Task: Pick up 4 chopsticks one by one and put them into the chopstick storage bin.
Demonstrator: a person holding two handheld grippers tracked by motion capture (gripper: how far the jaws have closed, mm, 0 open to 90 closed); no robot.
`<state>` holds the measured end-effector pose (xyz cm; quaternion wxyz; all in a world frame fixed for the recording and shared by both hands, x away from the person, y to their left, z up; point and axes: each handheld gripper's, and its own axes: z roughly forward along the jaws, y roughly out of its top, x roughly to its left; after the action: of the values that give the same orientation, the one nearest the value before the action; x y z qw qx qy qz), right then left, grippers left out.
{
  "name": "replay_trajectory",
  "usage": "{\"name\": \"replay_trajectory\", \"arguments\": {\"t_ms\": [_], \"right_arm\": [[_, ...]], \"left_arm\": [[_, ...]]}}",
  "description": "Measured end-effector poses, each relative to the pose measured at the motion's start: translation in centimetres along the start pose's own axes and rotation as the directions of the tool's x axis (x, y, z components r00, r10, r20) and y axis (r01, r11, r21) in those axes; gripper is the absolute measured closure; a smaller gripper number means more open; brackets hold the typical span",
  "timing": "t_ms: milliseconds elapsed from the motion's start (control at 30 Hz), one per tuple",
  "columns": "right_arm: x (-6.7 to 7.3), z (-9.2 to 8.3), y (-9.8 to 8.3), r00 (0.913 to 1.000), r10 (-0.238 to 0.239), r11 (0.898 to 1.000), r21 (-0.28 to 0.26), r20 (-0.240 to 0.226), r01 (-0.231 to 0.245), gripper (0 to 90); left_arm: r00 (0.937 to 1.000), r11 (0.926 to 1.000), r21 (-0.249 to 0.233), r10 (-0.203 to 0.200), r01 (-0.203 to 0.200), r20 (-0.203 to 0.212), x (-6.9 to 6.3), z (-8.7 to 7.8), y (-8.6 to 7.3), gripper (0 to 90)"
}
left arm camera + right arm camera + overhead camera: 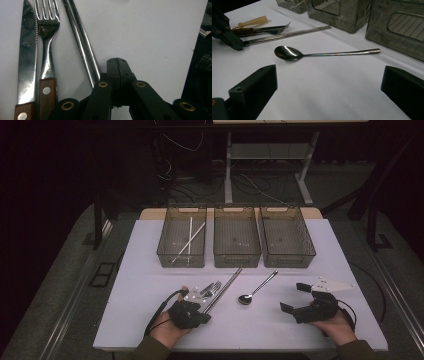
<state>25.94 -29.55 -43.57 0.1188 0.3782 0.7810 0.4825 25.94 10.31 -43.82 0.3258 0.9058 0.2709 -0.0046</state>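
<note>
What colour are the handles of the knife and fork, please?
Brown wood with pale round rivets on the fork and knife handles, clearest in the left gripper view.

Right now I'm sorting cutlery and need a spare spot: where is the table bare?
Bare: the white table left of the knife and fork, and the strip between spoon and right gripper. Crowded: around the left gripper, beside the chopsticks, and along the three bins.

I can read no lettering, label, brand, number or sign on anything in my three camera views
</note>
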Motion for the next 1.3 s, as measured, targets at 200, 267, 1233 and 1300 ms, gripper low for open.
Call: {"name": "replay_trajectory", "arguments": {"t_ms": [200,267,1233,1300], "right_arm": [[0.0,0.0,0.0,1.0,0.001,1.0,-0.001,0.0,-0.001,0.7],[0.0,0.0,0.0,1.0,0.0,1.0,-0.001,0.0,0.0,0.7],[0.1,0.1,0.0,1.0,0.005,1.0,0.007,0.002,-0.005,0.7],[0.1,0.1,0.0,1.0,0.007,1.0,0.006,0.0,-0.007,0.7]], "left_arm": [[0.9994,0.9994,0.007,-0.034,0.034,0.003,0.3,-0.3,-0.2,89.3],[0.9995,0.9994,0.018,-0.031,0.031,0.002,0.5,-0.5,-0.3,89.3],[0.9991,0.9969,-0.076,-0.024,0.022,-0.034,2.5,-1.0,3.7,89.1],[0.9985,0.9945,-0.101,-0.033,0.028,-0.043,3.3,-0.6,4.9,89.2]]}}
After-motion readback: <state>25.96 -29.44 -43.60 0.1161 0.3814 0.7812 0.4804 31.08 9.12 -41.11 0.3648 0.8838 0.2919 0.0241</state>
